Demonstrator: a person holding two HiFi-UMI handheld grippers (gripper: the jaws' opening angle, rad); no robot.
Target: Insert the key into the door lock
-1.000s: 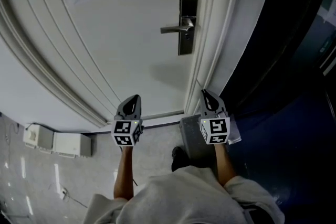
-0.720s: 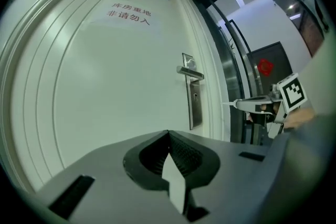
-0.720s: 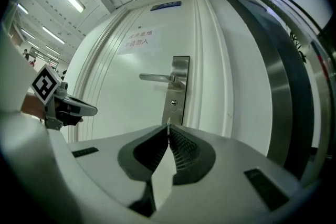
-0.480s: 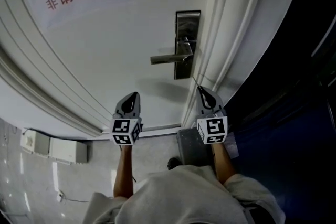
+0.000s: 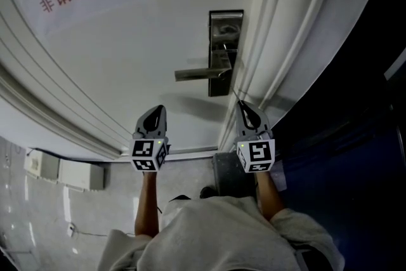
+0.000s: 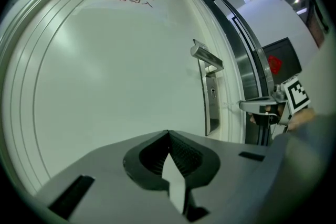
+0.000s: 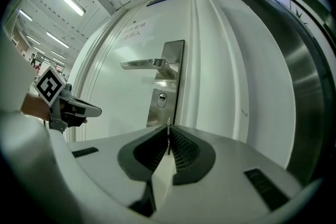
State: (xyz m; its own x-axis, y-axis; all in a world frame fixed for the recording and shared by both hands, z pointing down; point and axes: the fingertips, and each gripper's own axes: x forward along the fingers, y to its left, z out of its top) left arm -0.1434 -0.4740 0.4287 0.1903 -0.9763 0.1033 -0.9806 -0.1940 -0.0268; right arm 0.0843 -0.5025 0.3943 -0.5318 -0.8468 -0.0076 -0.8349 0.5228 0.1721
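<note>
Our right gripper (image 7: 168, 135) has its fingers clamped on the thin key (image 7: 168, 124). The key's tip pokes out just ahead of them, apart from the keyhole (image 7: 162, 97), which lies beyond under the door handle (image 7: 144, 64). Our left gripper (image 6: 169, 136), fingers together on nothing, faces the door (image 6: 105, 71).

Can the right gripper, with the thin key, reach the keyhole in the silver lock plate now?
Probably yes: the right gripper points its thin metal key at the keyhole under the silver lever handle, with nothing between them.
</note>
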